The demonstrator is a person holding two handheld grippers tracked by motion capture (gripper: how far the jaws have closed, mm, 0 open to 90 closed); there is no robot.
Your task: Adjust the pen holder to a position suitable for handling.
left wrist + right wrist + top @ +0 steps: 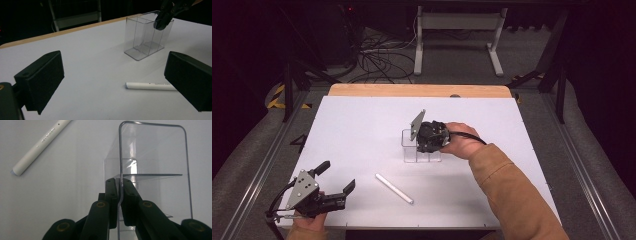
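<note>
A clear plastic holder (pixel 410 151) with dividers stands upright mid-table. My right gripper (pixel 428 146) comes down on it from above and is shut on the holder's thin wall (pixel 120 152); its two jaws (pixel 120 182) press the wall from both sides. A white pen (pixel 394 188) lies flat on the white table, in front of the holder. My left gripper (pixel 338 175) rests near the front left corner, open, with nothing between its jaws (pixel 116 67). From there the pen (pixel 150 86) and the holder (pixel 143 41) lie ahead, with the right gripper (pixel 165 16) on the holder's rim.
The white table top (pixel 362 120) ends in a wooden strip (pixel 417 90) at the far edge. Beyond it stand a white desk frame (pixel 457 30) and loose cables (pixel 377 60) on the floor. Metal rails run along both sides.
</note>
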